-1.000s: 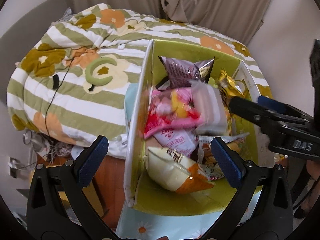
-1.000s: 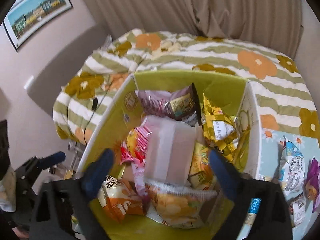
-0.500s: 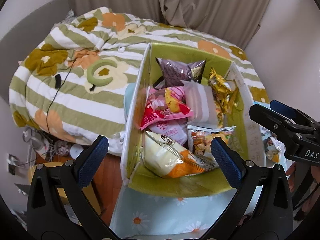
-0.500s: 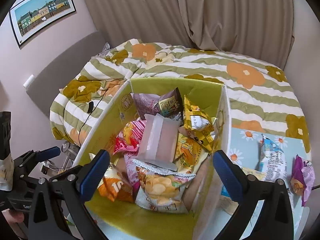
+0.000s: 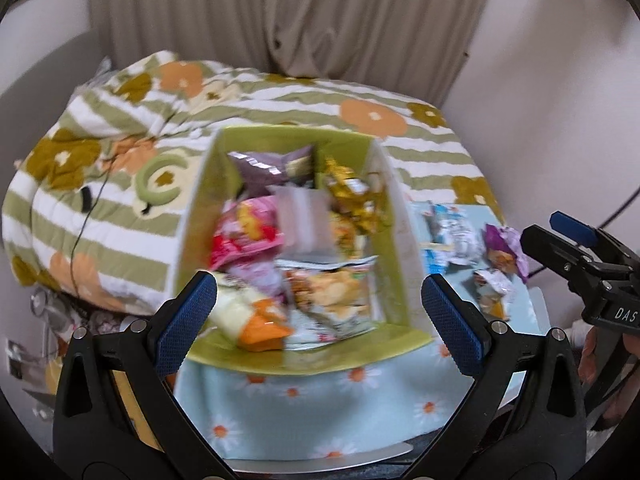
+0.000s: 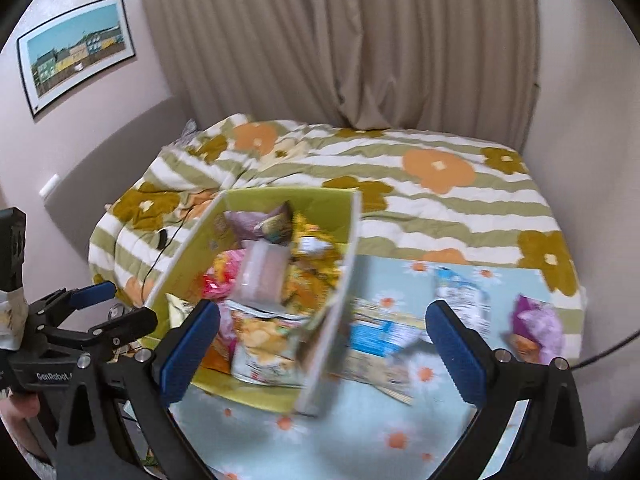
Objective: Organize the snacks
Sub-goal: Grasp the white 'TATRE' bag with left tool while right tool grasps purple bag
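**Both tongs empty above the desk; loose snacks remain beside the box.**

Left wrist view: the left tongs (image 5: 318, 304) are spread wide and hold nothing, poised over the green box (image 5: 394, 240), which is already packed with packets. Keep them clear of the box wall.

Right wrist view: the right tongs (image 6: 322, 334) are likewise spread and empty. A white-and-blue packet (image 6: 460, 300) and a purple packet (image 6: 534, 330) lie on the daisy-print desk (image 6: 360, 436), right of the box. Approach one packet squarely and pinch it at an edge seam.

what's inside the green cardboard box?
Green cardboard box holds piled snack packs: purple bag, gold wrapper, pink pack, translucent white pouch, chip bags in front. Lower layers and the box floor are covered.
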The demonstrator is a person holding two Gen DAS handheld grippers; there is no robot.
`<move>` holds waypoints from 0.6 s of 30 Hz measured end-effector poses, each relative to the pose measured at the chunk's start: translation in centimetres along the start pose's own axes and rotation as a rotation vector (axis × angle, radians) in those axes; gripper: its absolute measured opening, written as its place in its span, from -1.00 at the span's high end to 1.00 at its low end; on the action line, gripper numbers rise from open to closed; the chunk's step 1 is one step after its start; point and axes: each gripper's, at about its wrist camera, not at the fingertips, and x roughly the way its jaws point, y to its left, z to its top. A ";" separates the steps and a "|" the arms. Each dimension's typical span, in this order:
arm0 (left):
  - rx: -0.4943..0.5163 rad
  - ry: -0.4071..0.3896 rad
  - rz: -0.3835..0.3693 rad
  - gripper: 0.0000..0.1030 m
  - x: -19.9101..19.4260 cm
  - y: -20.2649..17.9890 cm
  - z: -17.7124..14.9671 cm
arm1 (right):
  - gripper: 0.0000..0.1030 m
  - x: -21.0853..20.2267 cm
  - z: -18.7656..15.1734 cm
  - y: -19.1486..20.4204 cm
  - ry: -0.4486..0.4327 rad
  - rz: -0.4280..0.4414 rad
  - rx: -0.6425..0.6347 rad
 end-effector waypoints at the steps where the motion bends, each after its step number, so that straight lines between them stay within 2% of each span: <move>1: 0.013 -0.003 -0.010 -0.98 0.0 -1.2 0.1 | -0.99 -0.7 -0.2 -1.1 -0.005 -0.017 0.003; 9: 0.034 0.011 -0.039 -0.98 1.7 -9.4 -0.1 | -0.99 -4.0 -1.4 -10.5 -0.005 -0.103 0.016; 18: 0.017 0.094 -0.029 -0.98 6.7 -19.0 -2.0 | -0.99 -2.9 -3.1 -21.4 0.054 -0.088 0.011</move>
